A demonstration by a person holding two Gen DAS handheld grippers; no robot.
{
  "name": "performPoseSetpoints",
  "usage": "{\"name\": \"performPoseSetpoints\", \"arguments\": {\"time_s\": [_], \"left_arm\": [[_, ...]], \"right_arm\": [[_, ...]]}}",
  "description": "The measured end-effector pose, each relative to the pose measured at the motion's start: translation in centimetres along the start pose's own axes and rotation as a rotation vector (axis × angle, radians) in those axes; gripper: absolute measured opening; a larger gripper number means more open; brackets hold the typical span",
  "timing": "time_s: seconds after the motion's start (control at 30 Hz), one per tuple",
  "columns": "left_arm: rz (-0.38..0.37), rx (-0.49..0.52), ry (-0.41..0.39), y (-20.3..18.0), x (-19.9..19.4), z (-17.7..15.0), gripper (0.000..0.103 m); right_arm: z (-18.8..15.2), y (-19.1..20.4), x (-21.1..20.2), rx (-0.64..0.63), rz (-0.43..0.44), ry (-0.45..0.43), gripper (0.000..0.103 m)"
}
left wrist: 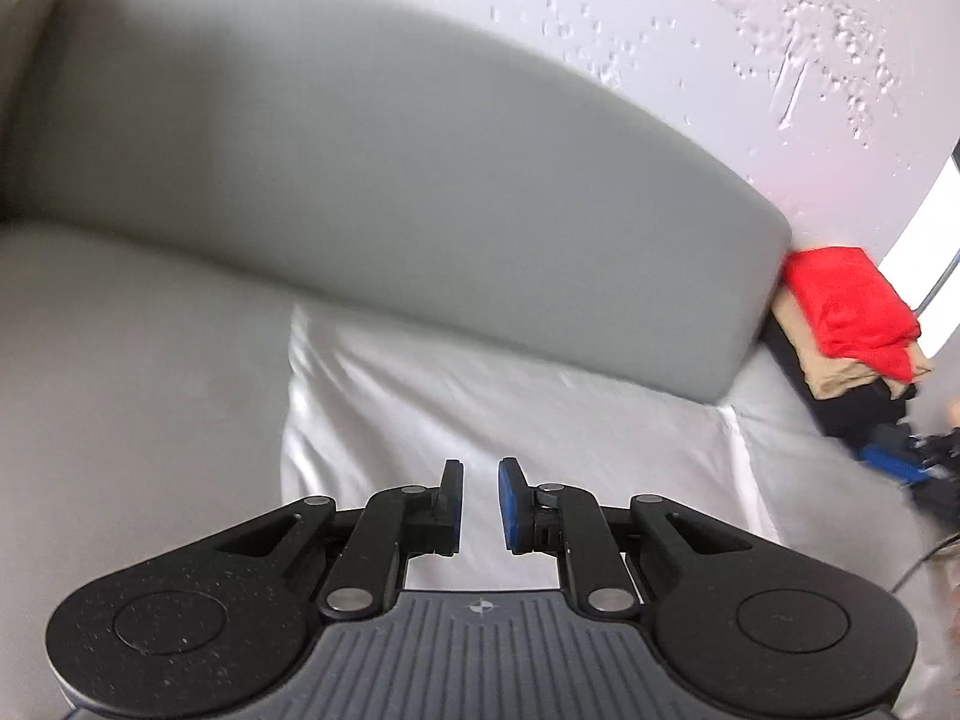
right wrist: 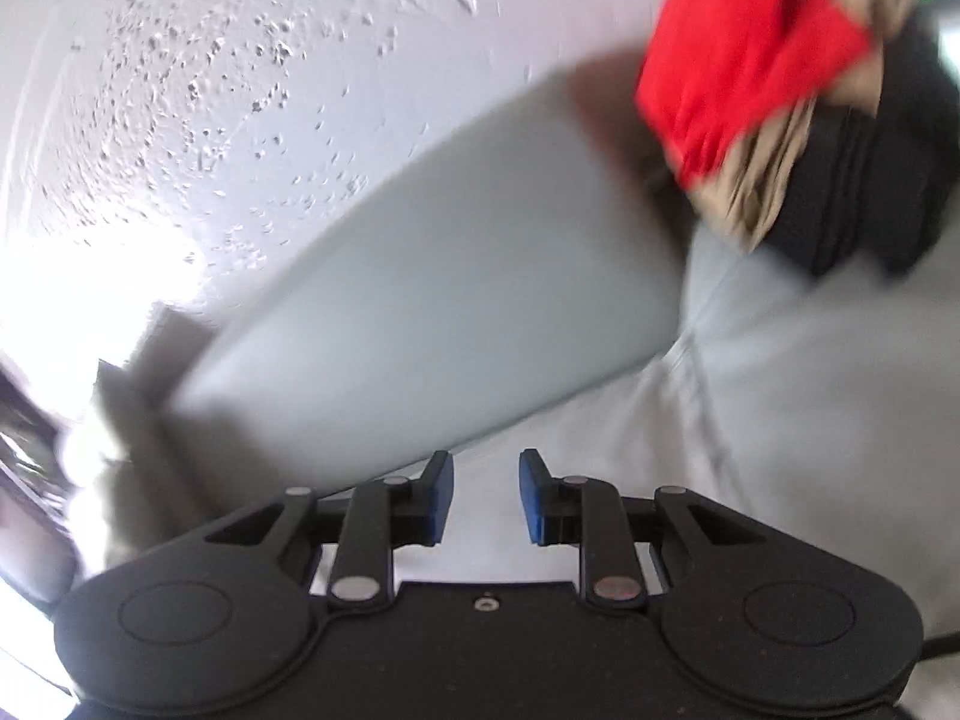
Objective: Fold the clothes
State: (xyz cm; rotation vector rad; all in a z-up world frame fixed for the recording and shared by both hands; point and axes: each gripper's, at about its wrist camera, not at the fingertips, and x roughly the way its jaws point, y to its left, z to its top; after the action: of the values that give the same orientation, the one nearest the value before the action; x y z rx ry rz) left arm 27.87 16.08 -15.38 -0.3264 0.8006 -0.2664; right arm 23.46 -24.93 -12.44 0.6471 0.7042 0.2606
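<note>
- The left gripper [left wrist: 480,507] hangs over a white garment [left wrist: 510,420] spread flat on a grey sofa seat [left wrist: 132,390]; its blue-padded jaws stand a narrow gap apart with nothing between them.
- The white garment lies just in front of the sofa's grey back cushion [left wrist: 360,168], its far edge running along the foot of that cushion — creases fan across the cloth, and a raised fold line runs down its right part.
- The right gripper [right wrist: 483,498] is also parted, a little wider than the left, and holds nothing; pale cloth [right wrist: 810,408] shows beneath and beyond its fingers, with a seam or fold running diagonally across it.
- At the right end of the back cushion sits a stack of folded clothes [left wrist: 852,324]: a red piece on top, a tan one under it, dark ones at the bottom.
- In the right wrist view the same stack [right wrist: 780,90] is blurred and fills the upper right corner, resting at the end of the cushion [right wrist: 450,276].
- Behind the sofa is a white textured wall [left wrist: 690,30].
- Both views are smeared by motion, so fine detail of the cloth cannot be made out.
</note>
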Motion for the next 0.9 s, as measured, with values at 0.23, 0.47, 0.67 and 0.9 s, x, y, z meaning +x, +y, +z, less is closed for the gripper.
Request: {"name": "performPoseSetpoints", "arguments": {"time_s": [0.23,0.47,0.67,0.9], "left_arm": [[0.230,-0.077,0.067,2.8,6.2,-1.6,0.004],[0.598,0.043,0.039,4.5,4.5,-2.5,0.006],[0.475,0.054,-0.013,3.3,0.8,-2.6,0.003],[0.351,0.089,0.176,0.2,2.0,-6.2,0.006]], "right_arm": [[-2.6,-4.4,8.6,0.015,-0.128,0.143,0.013],[-3.4,-8.9,7.3,0.013,-0.395,0.003,0.000],[-4.7,-5.0,4.3,-0.034,-0.361,0.000,0.006],[-9.9,-5.8,3.8,0.085,-0.236,0.253,0.000]]}}
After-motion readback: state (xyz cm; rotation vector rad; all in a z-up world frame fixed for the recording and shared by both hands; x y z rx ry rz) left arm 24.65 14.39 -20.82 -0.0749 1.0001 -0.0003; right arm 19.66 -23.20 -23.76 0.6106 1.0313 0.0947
